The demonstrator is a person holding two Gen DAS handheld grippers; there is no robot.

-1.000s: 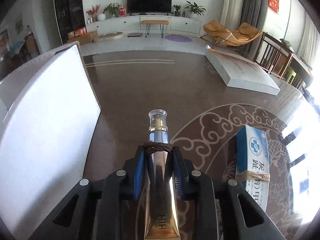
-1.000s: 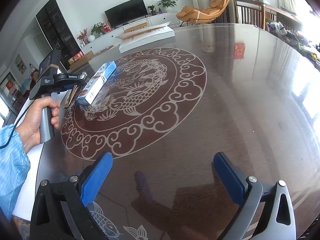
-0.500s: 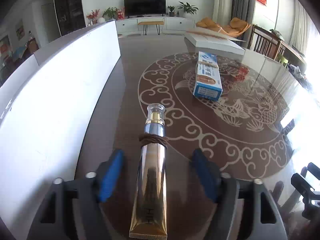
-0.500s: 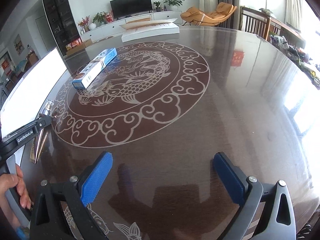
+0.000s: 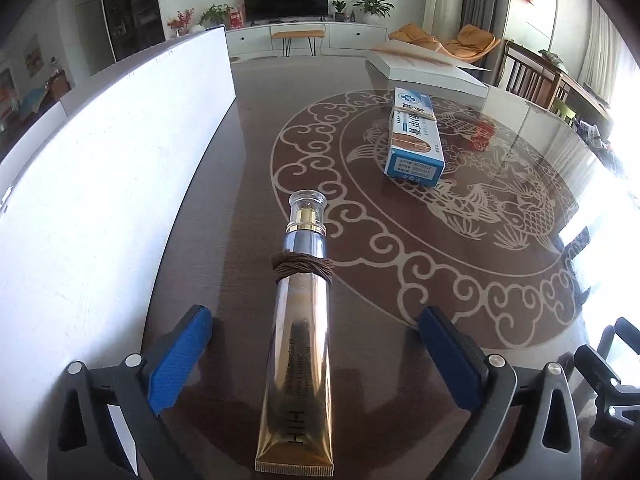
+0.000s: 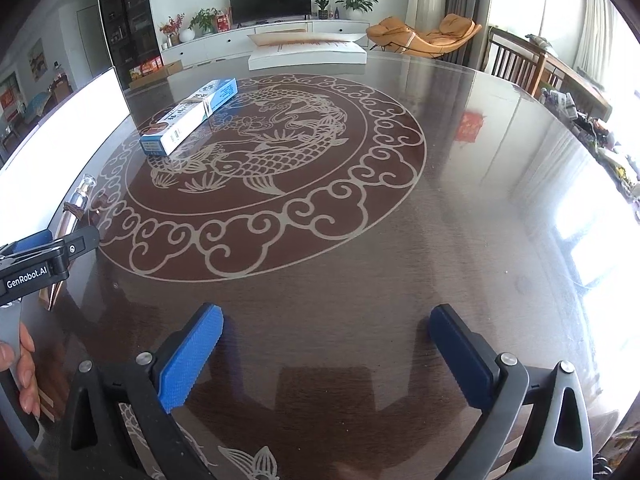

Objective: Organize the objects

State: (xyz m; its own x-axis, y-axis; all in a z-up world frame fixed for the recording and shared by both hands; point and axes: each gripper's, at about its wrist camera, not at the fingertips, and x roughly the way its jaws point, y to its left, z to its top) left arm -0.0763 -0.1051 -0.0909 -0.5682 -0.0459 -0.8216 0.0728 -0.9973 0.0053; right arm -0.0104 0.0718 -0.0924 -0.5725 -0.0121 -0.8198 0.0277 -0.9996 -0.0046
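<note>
The gold cosmetic tube [image 5: 298, 364] lay on the dark table [image 5: 400, 320] between the left gripper [image 5: 316, 356]'s just-spread, non-touching jaws; a second earlier they pinched it. Only the right view showed the hand [image 6: 18, 364]. The right gripper [image 6: 326, 356] stood spread, empty, the blue carton [image 6: 192, 116] well beyond.

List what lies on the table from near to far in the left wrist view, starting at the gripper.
left gripper, jaws open with the tube lying free between them → gold tube with a brown cord wound round its neck → blue and white box → flat white box at the far edge.
</note>
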